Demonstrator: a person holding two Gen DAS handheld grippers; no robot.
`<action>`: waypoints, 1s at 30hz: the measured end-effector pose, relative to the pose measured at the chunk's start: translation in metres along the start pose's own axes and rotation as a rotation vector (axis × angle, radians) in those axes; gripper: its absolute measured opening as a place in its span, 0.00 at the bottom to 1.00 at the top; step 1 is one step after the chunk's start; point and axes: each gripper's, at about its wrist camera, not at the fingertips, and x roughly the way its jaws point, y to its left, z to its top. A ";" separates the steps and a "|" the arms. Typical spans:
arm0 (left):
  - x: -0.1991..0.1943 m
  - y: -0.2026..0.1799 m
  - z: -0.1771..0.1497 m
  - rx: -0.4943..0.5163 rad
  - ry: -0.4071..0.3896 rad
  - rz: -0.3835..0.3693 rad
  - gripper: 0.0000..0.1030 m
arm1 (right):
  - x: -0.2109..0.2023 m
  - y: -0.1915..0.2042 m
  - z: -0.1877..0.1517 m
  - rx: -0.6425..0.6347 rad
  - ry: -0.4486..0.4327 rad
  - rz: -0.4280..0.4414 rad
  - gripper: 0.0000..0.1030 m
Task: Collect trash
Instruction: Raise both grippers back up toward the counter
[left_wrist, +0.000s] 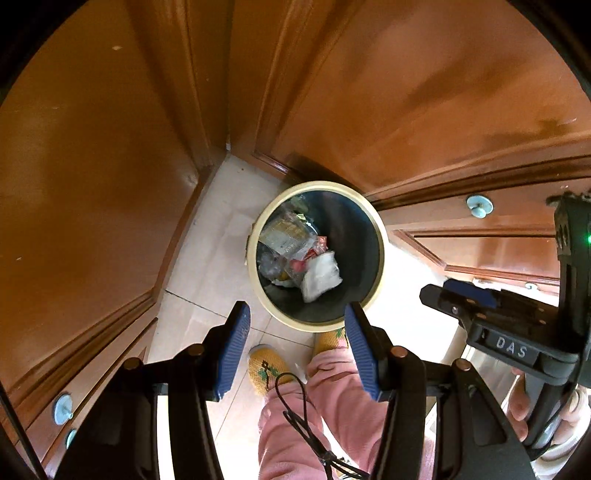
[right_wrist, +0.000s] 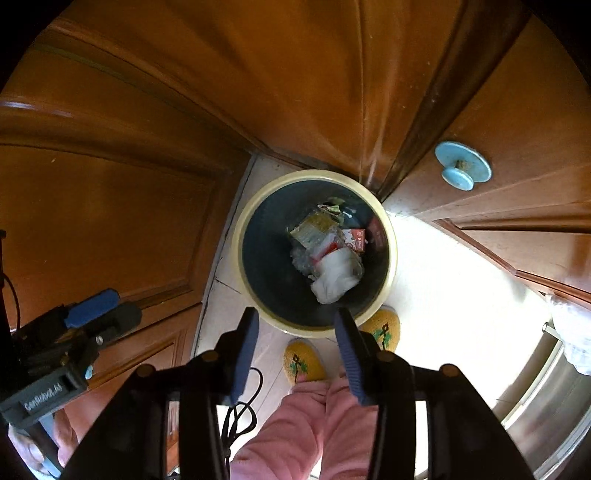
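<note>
A round trash bin with a cream rim (left_wrist: 373, 221) (right_wrist: 389, 236) and dark inside stands on the tiled floor in a corner of wooden cabinets. Inside lie wrappers and a crumpled white tissue (left_wrist: 320, 275) (right_wrist: 338, 275). My left gripper (left_wrist: 295, 345) is open and empty, held above the bin's near edge. My right gripper (right_wrist: 297, 350) is open and empty, also above the bin's near edge. The right gripper also shows in the left wrist view (left_wrist: 469, 295), and the left gripper in the right wrist view (right_wrist: 92, 308).
Wooden cabinet doors with light blue knobs (right_wrist: 461, 170) (left_wrist: 479, 206) surround the bin. The person's pink trousers (left_wrist: 332, 406) and yellow slippers (right_wrist: 304, 360) are just below the bin. A steel appliance (right_wrist: 546, 406) stands at the right.
</note>
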 end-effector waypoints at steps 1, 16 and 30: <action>-0.003 0.002 0.000 -0.006 -0.002 -0.003 0.50 | -0.003 0.001 -0.002 -0.003 0.003 0.000 0.42; -0.122 -0.035 -0.014 0.038 -0.108 -0.017 0.54 | -0.118 0.031 -0.039 -0.061 -0.099 -0.033 0.42; -0.315 -0.112 0.000 0.270 -0.452 0.028 0.57 | -0.308 0.068 -0.064 -0.058 -0.448 0.006 0.42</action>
